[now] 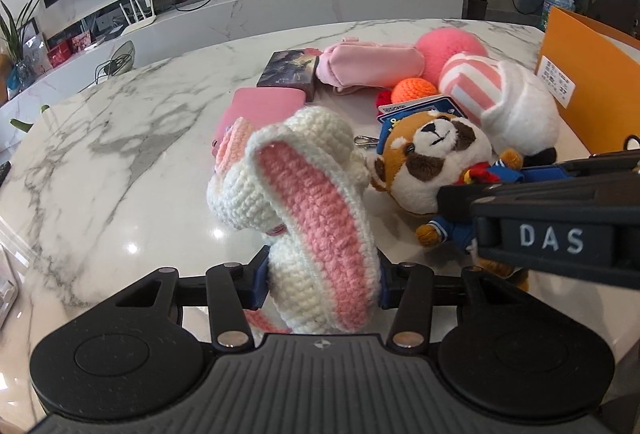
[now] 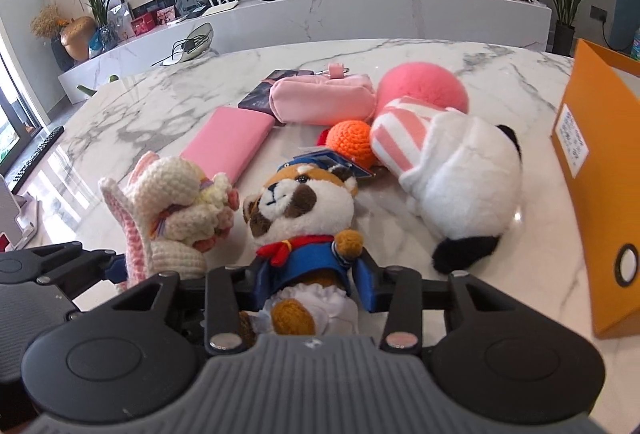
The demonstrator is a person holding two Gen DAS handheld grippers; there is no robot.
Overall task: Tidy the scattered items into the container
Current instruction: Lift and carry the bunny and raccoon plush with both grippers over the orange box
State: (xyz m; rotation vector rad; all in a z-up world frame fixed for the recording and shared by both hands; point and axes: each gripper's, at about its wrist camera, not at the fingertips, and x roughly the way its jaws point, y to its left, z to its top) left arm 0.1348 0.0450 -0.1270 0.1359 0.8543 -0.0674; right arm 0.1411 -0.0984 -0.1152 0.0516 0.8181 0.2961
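Pickup step, it seems: left hand-held gripper clamped on crochet bunny; right hand-held gripper clamped on sailor plush; next, carry both rightward to orange container on worktop.

left hand-held gripper: clamped, loaded | right hand-held gripper: clamped, loaded

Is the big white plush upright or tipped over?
Tipped over: the white plush lies on its side on the table, beside the orange box.
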